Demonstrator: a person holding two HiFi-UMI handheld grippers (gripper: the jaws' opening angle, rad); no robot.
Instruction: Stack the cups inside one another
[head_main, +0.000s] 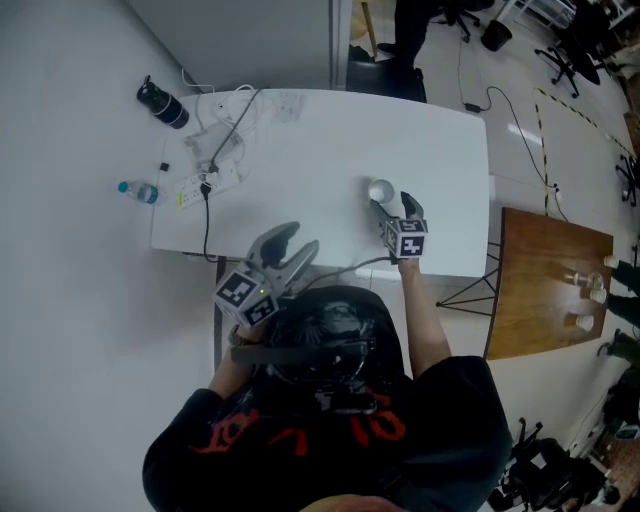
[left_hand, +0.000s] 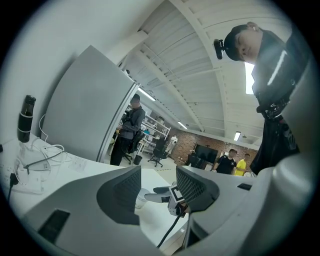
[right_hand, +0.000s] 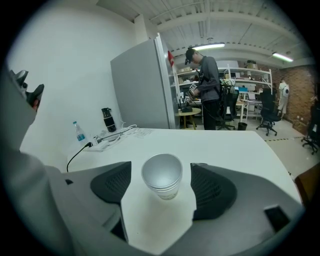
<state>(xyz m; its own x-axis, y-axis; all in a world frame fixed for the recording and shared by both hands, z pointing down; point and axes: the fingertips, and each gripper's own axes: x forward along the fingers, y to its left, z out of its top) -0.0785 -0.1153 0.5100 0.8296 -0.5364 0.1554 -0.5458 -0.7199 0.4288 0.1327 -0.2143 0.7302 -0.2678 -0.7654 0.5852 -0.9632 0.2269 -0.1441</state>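
Cup stack upright on the white table, right-hand half, near the front edge; several rims visible one inside the other, so the cups are nested.

Right gripper: jaws spread, one on each side of the stack; right gripper view shows a clear gap on both sides, pads not touching the cups; gripper tilts down towards the table.

Left gripper: jaws spread, nothing between them. It sits at the table's front edge, well apart from the stack, pointing roughly level; its own view looks through the gap at the right gripper and the stack beyond.

Far left corner of the table: power strip with a tangle of cables. Black bottle and water bottle show at that end too, beside the table edge; cannot tell from overhead whether they are on it.

Wooden table off to the right – a few small pale items on it, too small to identify.

Background: a person stands by the grey partition.
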